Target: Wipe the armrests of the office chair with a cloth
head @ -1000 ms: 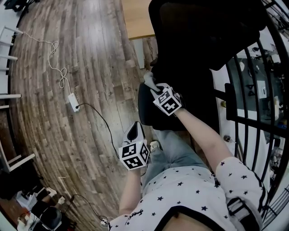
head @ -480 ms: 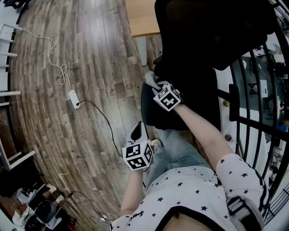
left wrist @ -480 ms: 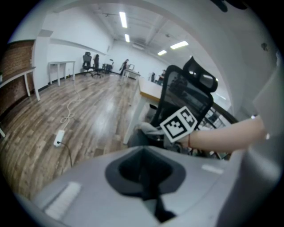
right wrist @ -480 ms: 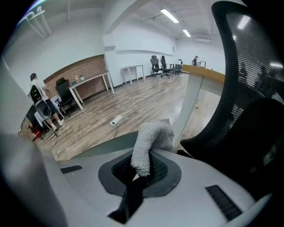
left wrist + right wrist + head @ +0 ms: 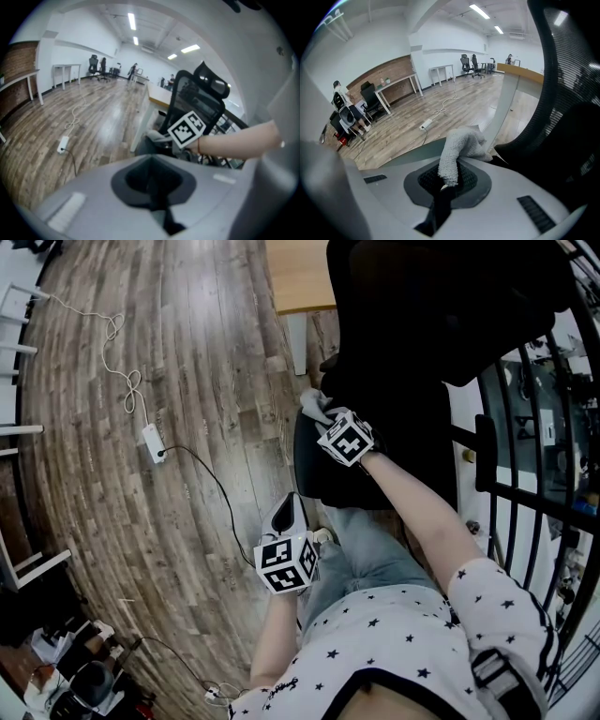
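The black office chair [image 5: 422, 324] stands at the upper right of the head view, and its mesh back [image 5: 567, 89] fills the right side of the right gripper view. My right gripper [image 5: 325, 422] is shut on a grey-white cloth [image 5: 314, 409], which it holds against the chair's left side by the seat edge [image 5: 309, 470]. The bunched cloth [image 5: 461, 147] sticks up out of the shut right gripper [image 5: 449, 180]. My left gripper [image 5: 282, 513] hovers lower, over the floor beside my leg. That left gripper [image 5: 152, 185] is shut on nothing and looks at the right gripper's marker cube [image 5: 187, 130].
A white power strip [image 5: 150, 442] with trailing cables lies on the wooden floor [image 5: 187, 352] at left. A wooden desk top [image 5: 300, 273] sits behind the chair. A black metal railing [image 5: 520, 465] runs along the right. White table legs [image 5: 19, 348] line the left edge.
The right gripper and the cloth have shifted slightly up and right along the chair's side. The left gripper has barely moved.
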`<move>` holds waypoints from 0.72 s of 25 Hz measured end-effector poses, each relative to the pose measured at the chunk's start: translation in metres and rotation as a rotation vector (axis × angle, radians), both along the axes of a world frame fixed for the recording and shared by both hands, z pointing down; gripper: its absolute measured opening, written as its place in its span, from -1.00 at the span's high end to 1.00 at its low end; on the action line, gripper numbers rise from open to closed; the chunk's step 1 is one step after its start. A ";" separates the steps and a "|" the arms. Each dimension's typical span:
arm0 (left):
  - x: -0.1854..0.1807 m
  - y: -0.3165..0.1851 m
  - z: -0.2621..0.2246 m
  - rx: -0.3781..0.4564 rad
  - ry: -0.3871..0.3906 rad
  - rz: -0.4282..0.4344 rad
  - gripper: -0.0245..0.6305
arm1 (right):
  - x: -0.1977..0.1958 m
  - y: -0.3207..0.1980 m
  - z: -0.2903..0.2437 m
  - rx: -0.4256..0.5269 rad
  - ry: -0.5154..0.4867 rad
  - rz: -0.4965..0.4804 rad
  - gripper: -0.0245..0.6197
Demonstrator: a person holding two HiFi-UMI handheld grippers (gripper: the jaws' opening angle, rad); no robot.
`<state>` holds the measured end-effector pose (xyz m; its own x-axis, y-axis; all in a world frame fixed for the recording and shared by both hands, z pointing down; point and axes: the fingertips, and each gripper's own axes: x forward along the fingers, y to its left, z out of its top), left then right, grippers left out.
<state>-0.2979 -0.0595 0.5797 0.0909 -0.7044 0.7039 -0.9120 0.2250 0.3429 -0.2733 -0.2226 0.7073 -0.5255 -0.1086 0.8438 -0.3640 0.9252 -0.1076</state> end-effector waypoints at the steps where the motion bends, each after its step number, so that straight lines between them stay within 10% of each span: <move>1: 0.000 0.000 -0.001 0.001 0.001 0.001 0.91 | -0.001 0.002 -0.001 -0.004 0.001 -0.008 0.84; 18: 0.008 0.029 -0.008 0.017 -0.007 0.008 0.91 | 0.002 0.047 -0.001 -0.002 0.021 -0.069 0.84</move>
